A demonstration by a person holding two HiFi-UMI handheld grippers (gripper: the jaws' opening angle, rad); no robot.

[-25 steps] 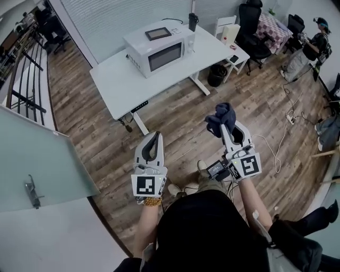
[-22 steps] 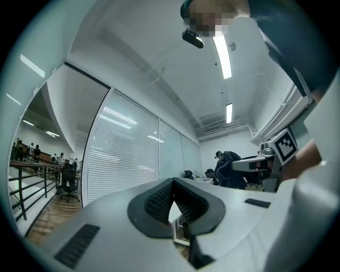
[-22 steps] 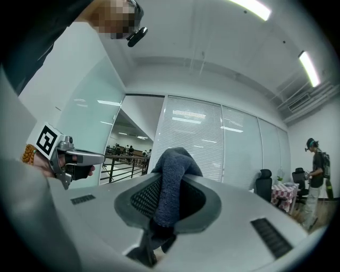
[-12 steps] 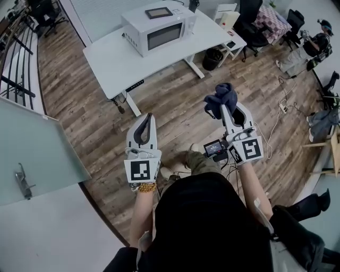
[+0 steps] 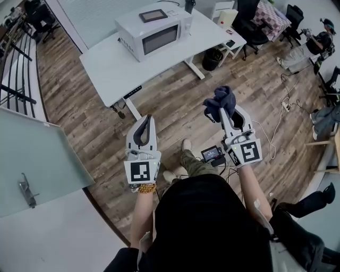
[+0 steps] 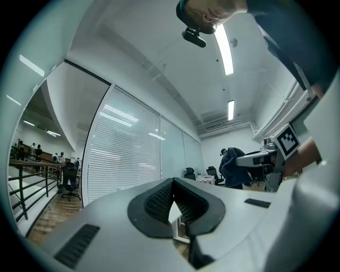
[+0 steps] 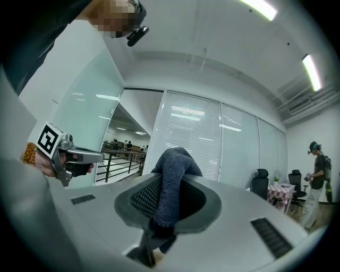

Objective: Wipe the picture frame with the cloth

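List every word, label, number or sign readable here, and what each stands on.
No text can be read anywhere in these views.
Marker cubes: black-and-white square patterns only, no letters or digits.
Small screen: too small to read.
Microwave: no legible print.

Navy cloth (image 5: 220,101) (white table (image 5: 114,71))

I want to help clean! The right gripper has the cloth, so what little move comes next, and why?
Probably walk the cloth toward the picture frame atop the microwave: the right gripper clamps it, but the frame sits far ahead, out of reach.
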